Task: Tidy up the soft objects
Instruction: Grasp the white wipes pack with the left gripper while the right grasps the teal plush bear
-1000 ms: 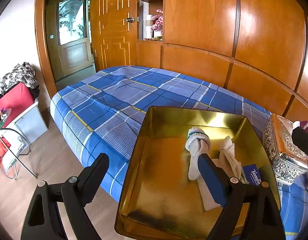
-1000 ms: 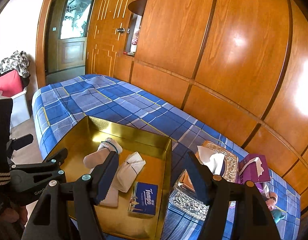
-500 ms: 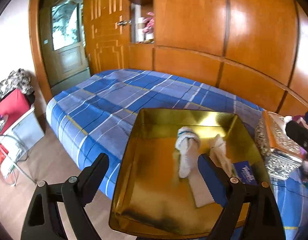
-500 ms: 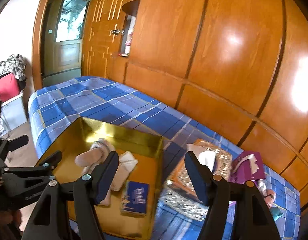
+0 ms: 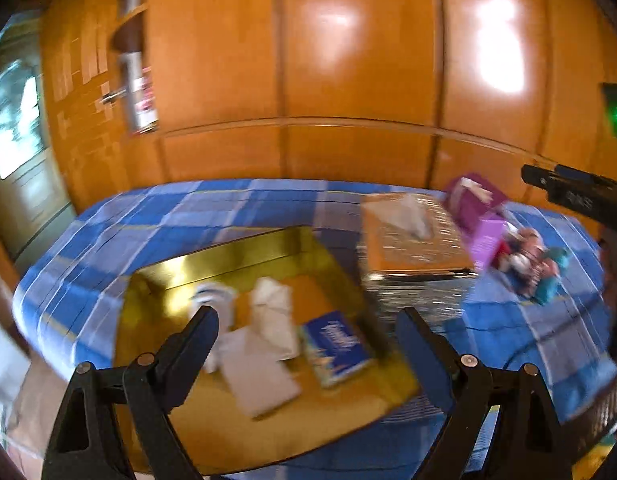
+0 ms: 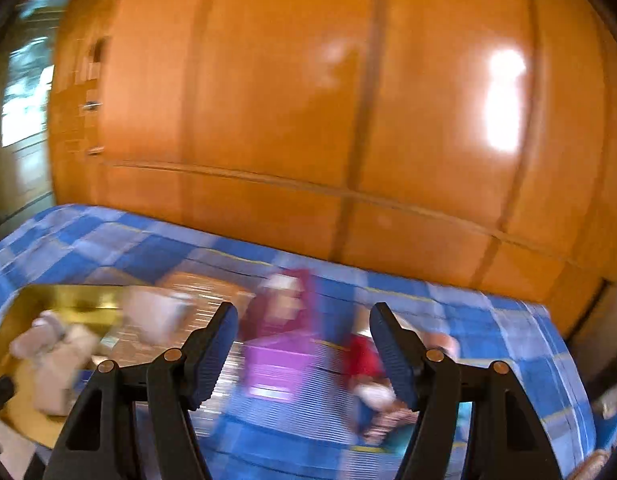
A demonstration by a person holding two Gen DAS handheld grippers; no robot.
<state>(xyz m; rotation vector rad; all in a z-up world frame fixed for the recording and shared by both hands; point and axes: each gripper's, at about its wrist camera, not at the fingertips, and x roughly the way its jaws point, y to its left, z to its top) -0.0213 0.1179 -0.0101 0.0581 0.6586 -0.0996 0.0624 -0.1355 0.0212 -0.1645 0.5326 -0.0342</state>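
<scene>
1. Left gripper [image 5: 306,330] — jaws spread wide, nothing btwn them. It hangs above the gold tray [image 5: 212,268], angled down toward the tray's contents, which suggests it's between picks, not mid-grasp.
2. Right gripper [image 6: 304,340] — also released, empty. It faces the right part of the bed, where the loose items lie; likely lining up on the next thing to collect.
3. Already in the tray: rolled socks [image 5: 216,300], a white folded cloth [image 5: 274,316] and a blue tissue pack [image 5: 334,346], all lying side by side w/ the pack nearest the tray's right wall. Judged from that, sorting is partly done.
4. Still outside the tray, on the blue plaid bedspread [image 5: 108,232]: a purple tissue pack [image 6: 274,364] and a small heap of soft toys [image 5: 536,260] (red, white, teal bits) — too blurred to tell what each is.
5. In the way: the ornate tissue box [image 5: 412,236] stands just beside the tray, btwn it and the toys, so anything carried over prob. has to go above or around it.
6. Behind the bed — glossy wood panelling [image 5: 348,80]; door at far left. Heavy motion blur in both views, so fine detail is unreliable.
</scene>
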